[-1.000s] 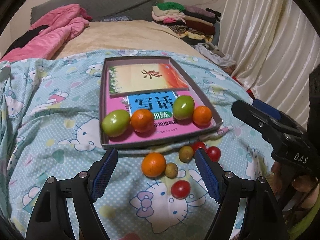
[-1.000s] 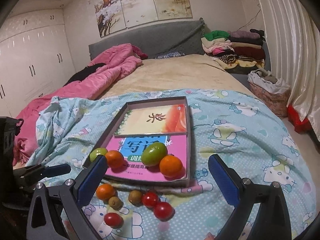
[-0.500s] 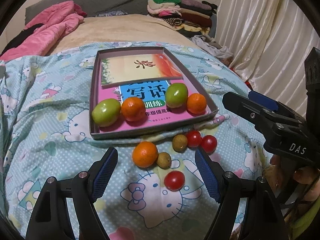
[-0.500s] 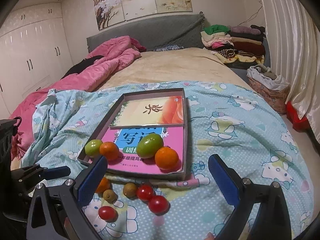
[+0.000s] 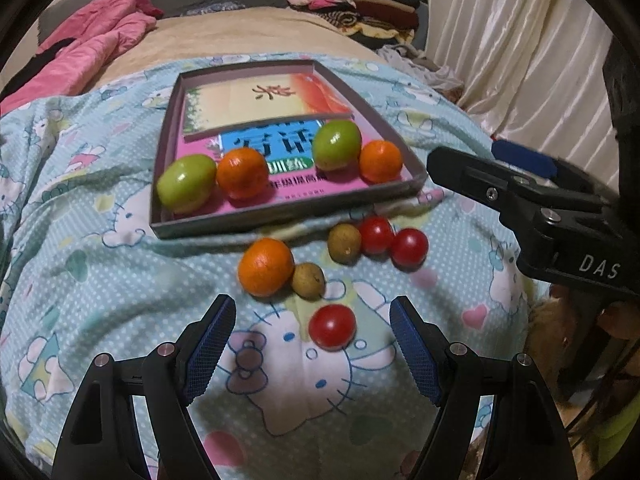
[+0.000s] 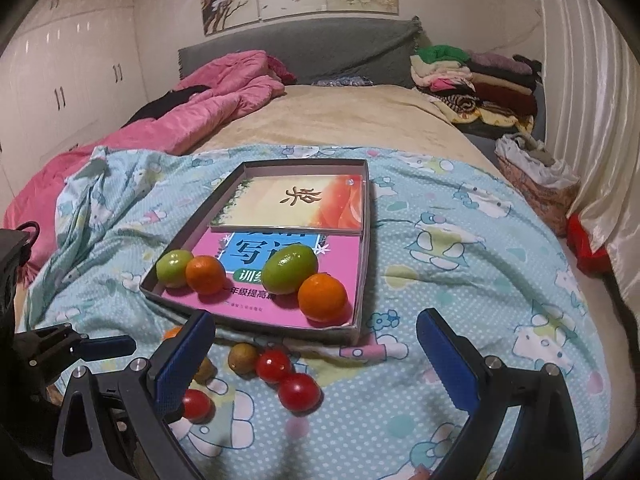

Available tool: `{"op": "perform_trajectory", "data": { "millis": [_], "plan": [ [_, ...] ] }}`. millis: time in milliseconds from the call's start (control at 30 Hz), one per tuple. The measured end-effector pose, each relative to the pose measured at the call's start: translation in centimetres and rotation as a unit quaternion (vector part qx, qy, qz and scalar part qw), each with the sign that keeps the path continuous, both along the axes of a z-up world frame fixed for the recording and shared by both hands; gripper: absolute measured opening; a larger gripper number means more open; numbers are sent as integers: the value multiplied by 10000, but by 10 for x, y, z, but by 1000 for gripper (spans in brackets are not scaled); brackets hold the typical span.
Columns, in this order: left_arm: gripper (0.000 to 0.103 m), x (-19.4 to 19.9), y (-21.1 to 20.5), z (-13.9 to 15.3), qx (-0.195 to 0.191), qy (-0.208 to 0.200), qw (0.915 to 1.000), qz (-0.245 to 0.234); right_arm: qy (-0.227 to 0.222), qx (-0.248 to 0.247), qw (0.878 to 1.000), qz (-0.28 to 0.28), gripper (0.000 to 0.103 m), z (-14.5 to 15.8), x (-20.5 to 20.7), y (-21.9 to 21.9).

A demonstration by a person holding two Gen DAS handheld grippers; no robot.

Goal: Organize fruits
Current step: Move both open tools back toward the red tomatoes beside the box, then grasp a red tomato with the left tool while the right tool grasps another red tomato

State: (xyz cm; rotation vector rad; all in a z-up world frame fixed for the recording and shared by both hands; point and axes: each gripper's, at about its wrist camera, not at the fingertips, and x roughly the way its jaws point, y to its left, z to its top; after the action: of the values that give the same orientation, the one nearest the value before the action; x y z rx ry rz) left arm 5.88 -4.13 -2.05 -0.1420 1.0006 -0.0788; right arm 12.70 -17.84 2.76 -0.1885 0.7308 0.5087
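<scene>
A shallow grey box tray lies on the blue cartoon bedspread. It holds two books, two green fruits and two oranges. On the bedspread in front of it lie a loose orange, two brown longans and three cherry tomatoes. My left gripper is open and empty, with the nearest tomato between its fingertips. My right gripper is open and empty over the tomato pair.
A pink quilt lies at the back left of the bed. Folded clothes are stacked at the back right. White curtains hang on the right. The right gripper's body shows at the right of the left wrist view.
Both grippers have moved forward and lower toward the loose fruit. The nearest tomato now sits between my left fingertips. No fruit has moved.
</scene>
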Motion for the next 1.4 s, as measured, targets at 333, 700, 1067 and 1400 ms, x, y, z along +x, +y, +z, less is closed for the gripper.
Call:
{"op": "perform_trajectory", "data": {
  "millis": [333, 700, 1067, 1400],
  "plan": [
    [80, 2, -4, -6, 74, 177, 9998, -7, 241, -399, 9986, 264, 102, -15, 0, 9],
    [80, 4, -4, -19, -95, 409, 9991, -95, 817, -676, 9936, 390, 94, -37, 6, 15],
    [80, 11, 3, -24, -319, 474, 9983, -68, 1342, -966, 9852, 450, 77, -60, 12, 20],
    [61, 16, -7, -31, -301, 499, 9979, -292, 1644, -1219, 9774, 538, 54, -77, 16, 27]
  ]
}}
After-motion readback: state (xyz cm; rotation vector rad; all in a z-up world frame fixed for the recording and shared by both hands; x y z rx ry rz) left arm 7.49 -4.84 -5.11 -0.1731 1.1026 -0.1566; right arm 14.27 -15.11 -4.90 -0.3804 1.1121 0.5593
